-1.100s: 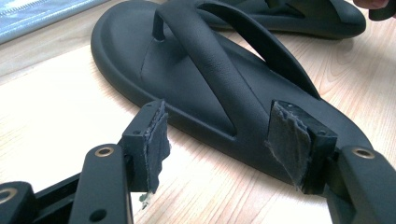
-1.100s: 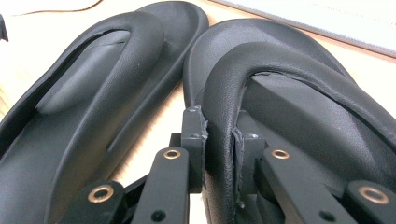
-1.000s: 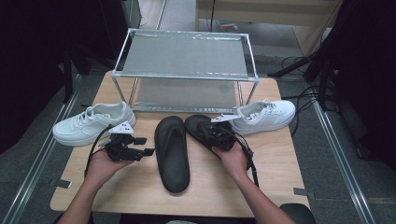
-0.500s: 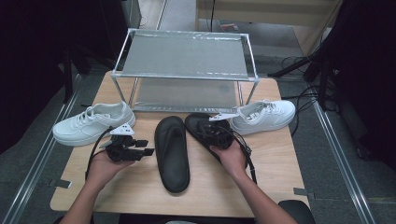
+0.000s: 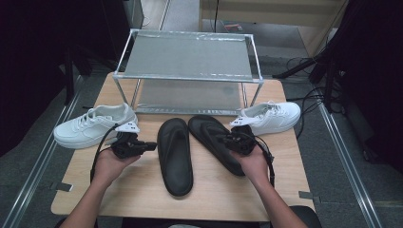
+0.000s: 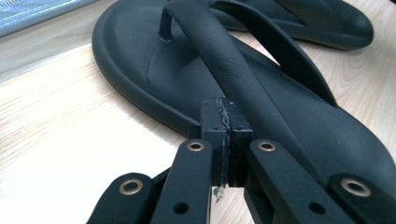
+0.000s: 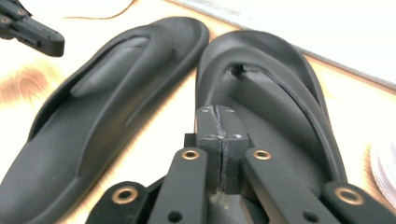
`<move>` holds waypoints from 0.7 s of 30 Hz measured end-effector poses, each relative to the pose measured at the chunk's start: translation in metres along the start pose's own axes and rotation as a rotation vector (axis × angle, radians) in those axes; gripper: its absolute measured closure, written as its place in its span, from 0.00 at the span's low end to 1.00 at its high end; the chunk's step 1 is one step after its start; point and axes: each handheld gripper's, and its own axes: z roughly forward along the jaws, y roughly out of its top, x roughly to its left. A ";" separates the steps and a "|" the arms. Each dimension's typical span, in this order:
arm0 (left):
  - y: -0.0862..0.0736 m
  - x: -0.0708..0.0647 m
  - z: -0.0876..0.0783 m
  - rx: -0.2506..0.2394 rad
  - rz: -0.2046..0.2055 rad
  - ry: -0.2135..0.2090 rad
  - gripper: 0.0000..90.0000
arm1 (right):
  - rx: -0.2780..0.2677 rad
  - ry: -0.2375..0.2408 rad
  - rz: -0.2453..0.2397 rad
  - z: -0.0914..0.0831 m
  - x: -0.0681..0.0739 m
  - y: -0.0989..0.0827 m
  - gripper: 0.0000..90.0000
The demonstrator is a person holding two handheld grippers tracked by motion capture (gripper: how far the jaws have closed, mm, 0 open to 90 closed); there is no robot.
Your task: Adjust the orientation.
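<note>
1. We held our left tongs (image 5: 151,145) low over the worktop (image 5: 142,194), just left of the left flip-flop (image 5: 175,154); their jaws had just been closing and were pressed flat together with nothing between them.
2. In the left gripper view, those closed left tongs (image 6: 225,112) pointed at the near rim and strap of that flip-flop (image 6: 299,126), with the tips right at its edge; whether they touched it we could not tell.
3. Our right tongs (image 5: 223,139) hovered over the right flip-flop (image 5: 214,142); their jaws had also just been closing, met pad to pad and gripped nothing.
4. In the right gripper view, the closed right tongs (image 7: 219,123) sat above the footbed of the right flip-flop (image 7: 280,93), short of the toe post.
5. The two black flip-flops lay sole down side by side in the middle of the worktop, toes toward the rack, the right one angled with its toe near the left one's.
6. A white sneaker (image 5: 92,126) lay at the left edge of the worktop, another sneaker (image 5: 273,116) at the right, each well apart from the other.
7. A metal rack (image 5: 187,66) with two shelves stood at the far side of the worktop, behind all four shoes.
</note>
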 end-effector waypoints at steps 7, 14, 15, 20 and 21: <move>0.004 0.008 0.010 -0.002 0.001 0.016 1.00 | 0.062 -0.009 -0.024 0.011 -0.001 -0.006 1.00; 0.004 0.012 0.017 0.023 -0.001 0.009 1.00 | 0.079 -0.019 -0.029 0.020 0.001 -0.007 1.00; 0.004 0.012 0.019 0.025 0.004 0.007 1.00 | 0.079 -0.018 -0.026 0.021 0.001 -0.007 1.00; 0.007 0.005 0.027 0.064 0.037 -0.008 1.00 | 0.075 0.007 -0.021 0.023 0.002 -0.007 1.00; 0.007 0.002 0.029 0.076 0.045 -0.013 1.00 | 0.073 0.009 -0.024 0.024 0.003 -0.007 1.00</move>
